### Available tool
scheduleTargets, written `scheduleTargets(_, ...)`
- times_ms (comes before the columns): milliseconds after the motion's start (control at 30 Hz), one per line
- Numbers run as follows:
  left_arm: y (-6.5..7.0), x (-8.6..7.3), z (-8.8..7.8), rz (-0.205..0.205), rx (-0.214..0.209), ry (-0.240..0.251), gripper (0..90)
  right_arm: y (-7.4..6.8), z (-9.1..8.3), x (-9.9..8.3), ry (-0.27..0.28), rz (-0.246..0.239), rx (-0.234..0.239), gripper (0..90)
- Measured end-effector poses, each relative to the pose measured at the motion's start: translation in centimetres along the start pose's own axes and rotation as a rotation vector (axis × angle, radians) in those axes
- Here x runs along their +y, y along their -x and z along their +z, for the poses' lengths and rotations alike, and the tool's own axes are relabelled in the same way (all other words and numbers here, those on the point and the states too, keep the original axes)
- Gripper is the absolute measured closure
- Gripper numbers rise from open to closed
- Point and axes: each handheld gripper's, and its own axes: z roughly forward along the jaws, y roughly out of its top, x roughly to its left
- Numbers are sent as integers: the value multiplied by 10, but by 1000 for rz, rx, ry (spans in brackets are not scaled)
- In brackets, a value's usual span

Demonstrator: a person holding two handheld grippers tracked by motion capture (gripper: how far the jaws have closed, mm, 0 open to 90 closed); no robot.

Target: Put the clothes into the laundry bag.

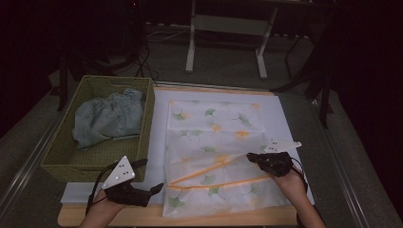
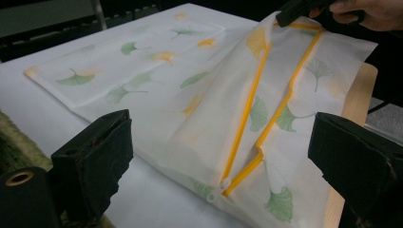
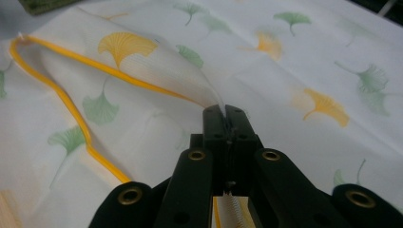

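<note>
One bag [image 1: 214, 156]: white, translucent, ginkgo-leaf print, orange zipper. It lies flat on the white sheet [image 1: 290, 118] of the table, just right of the basket [image 1: 62, 156]. Long axis runs near-to-far in the high view, near edge at the table's front. The zipper is open; its two orange edges start together at the near-left corner and spread toward the right, so the mouth opens rightward.

Right gripper [image 1: 251, 157]: jaws clamped tight on the upper flap [image 3: 157, 66] of the bag at the zipper edge, pinching the thin fabric and lifting it off the lower layer; the flap tents up to the jaw tips.

Left gripper [image 1: 159, 187]: jaws wide apart, gripping nothing. It sits at the bag's near-left corner, just beside the zipper's closed end [image 2: 219, 186]; in its own view the bag lies between and beyond the jaws, not touching them.

Count: one bag, one woven basket, one blue-grey cloth [image 1: 109, 116] bundled inside it, two grippers.
</note>
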Motion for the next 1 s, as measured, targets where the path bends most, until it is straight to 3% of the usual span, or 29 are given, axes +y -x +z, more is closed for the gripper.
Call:
scheduleTargets(133, -3, 2, -5, -58, -27, -27, 88, 0, -6, 8, 6, -11, -18, 888)
scheduleTargets(200, -4, 2, -8, -69, -5, -34, 88, 1, -9, 11, 24, -3, -3, 888)
scheduleTargets(333, -13, 5, -21, -69, 49, -3, 89, 1, -11, 16, 28, -3, 2, 888)
scheduleTargets(467, -26, 14, -36, -30, 80, -10, 100, 0, -10, 19, 21, -8, 2, 888)
scheduleTargets(533, -37, 19, -43, -20, 111, -22, 119, 0, -9, 19, 16, -12, 6, 888)
scheduleTargets(733, -80, 28, -62, -53, 225, -50, 120, -3, -11, 21, 15, -27, 2, 888)
scheduleTargets(900, -111, 34, -58, -56, 287, -129, 128, -4, -11, 24, 30, -28, 10, 888)
scheduleTargets(1000, -128, 36, -53, -94, 311, -160, 127, -5, -12, 25, 33, -36, 12, 888)
